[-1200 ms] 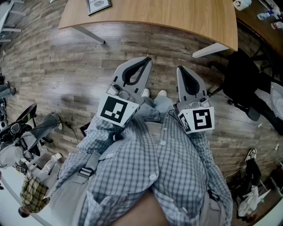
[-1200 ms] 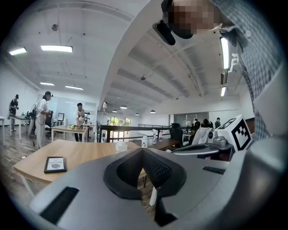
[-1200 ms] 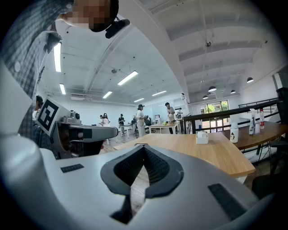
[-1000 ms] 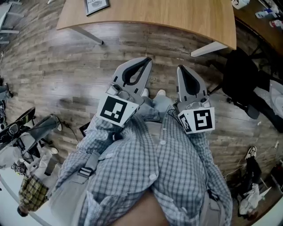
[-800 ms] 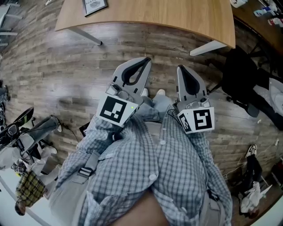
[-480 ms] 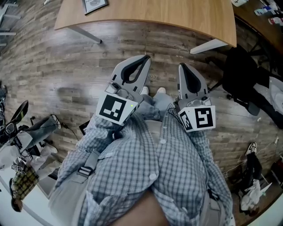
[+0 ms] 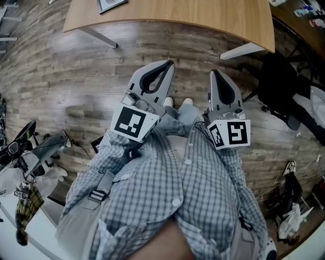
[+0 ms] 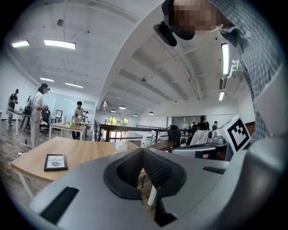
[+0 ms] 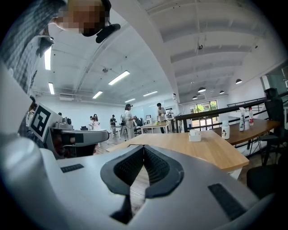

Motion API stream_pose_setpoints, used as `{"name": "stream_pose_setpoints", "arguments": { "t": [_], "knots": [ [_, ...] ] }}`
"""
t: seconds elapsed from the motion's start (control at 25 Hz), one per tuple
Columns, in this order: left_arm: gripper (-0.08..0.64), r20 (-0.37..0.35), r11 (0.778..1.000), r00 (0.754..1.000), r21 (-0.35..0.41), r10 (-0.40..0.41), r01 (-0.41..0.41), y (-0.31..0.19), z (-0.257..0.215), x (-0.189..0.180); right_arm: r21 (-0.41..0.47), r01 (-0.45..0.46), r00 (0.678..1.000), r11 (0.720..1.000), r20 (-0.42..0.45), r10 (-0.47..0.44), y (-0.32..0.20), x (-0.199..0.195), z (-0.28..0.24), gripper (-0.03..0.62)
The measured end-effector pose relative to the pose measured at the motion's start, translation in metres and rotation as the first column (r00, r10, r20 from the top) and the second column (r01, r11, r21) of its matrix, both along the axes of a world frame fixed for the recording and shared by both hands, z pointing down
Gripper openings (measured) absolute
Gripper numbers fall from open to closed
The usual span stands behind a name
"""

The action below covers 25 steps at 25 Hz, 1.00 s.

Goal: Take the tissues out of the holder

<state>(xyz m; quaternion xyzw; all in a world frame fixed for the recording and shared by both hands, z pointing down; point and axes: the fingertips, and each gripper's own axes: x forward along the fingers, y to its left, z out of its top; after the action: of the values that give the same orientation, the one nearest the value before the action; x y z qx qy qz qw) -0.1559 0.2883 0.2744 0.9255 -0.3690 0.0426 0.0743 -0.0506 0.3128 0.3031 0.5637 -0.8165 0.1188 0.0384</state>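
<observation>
Left hand-held gripper [image 7: 168, 64]: jaws together, empty, above floor [image 7: 66, 76]. Right hand-held gripper [image 7: 215, 72]: jaws together, empty. Holder [image 9: 195, 135]: white, standing on bench [image 9: 180, 150], well apart from both.

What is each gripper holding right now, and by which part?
Nothing is held. The left gripper and the right gripper each have their jaws closed tip to tip with nothing between them, short of the wooden table.
</observation>
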Motion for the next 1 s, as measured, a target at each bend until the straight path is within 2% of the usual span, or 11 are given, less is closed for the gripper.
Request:
{"name": "stream_pose_setpoints", "arguments": {
  "t": [0.36,0.56,0.72,1.0],
  "knots": [
    [0.002,-0.011,1.0,1.0,0.009,0.019,-0.018,0.003,0.0,-0.016,-0.001,-0.051,0.999,0.999,0.019,0.051,0.004,-0.008,0.001,0.011],
    [0.002,-0.015,1.0,1.0,-0.013,0.018,-0.018,0.006,0.003,-0.025,-0.001,-0.062,0.998,0.998,0.009,0.062,0.007,-0.016,0.003,0.011],
    [0.002,-0.017,1.0,1.0,0.005,0.022,-0.022,0.006,0.005,-0.026,-0.012,-0.047,0.999,0.999,-0.003,0.046,0.009,-0.022,0.007,0.011],
    [0.002,-0.01,1.0,1.0,-0.007,0.008,-0.008,0.006,0.01,-0.028,-0.013,-0.024,0.999,1.0,-0.022,0.024,0.007,-0.025,0.008,0.011]
  ]
}}
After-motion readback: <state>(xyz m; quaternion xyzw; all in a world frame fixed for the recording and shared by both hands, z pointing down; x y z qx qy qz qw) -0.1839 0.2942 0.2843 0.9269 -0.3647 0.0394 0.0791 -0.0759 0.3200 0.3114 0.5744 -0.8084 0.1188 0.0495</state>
